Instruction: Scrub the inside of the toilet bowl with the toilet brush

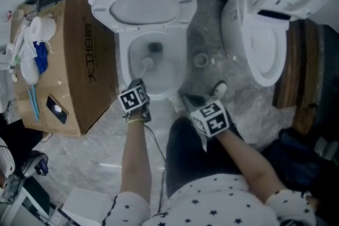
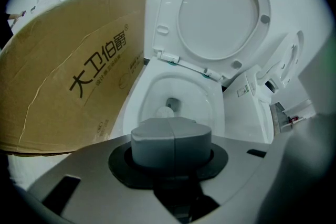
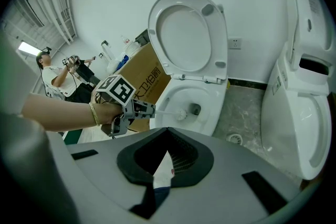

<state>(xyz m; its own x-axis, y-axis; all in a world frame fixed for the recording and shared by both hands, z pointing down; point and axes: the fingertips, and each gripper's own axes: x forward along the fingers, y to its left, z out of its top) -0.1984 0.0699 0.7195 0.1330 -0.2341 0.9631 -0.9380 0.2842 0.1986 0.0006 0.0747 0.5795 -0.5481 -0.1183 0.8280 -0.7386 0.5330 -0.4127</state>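
A white toilet [image 1: 139,34] stands open with its seat and lid raised against the wall. The white toilet brush [image 1: 146,63] has its head down in the bowl [image 2: 202,99], near the dark drain hole. My left gripper [image 1: 139,85] is shut on the brush handle, just over the bowl's front rim. In the left gripper view the grey jaws [image 2: 170,136] are pressed together, with the brush head [image 2: 164,112] beyond them. The right gripper view shows the left gripper [image 3: 142,110] and brush [image 3: 181,113] side on. My right gripper [image 1: 198,106] is open and holds nothing, to the right of the bowl's front.
A large cardboard box [image 1: 74,61] with clutter on top stands hard against the toilet's left. A second white toilet [image 1: 265,29] lies at the right, with a floor drain [image 1: 201,60] between the two. Another person [image 3: 52,73] stands far off at the left.
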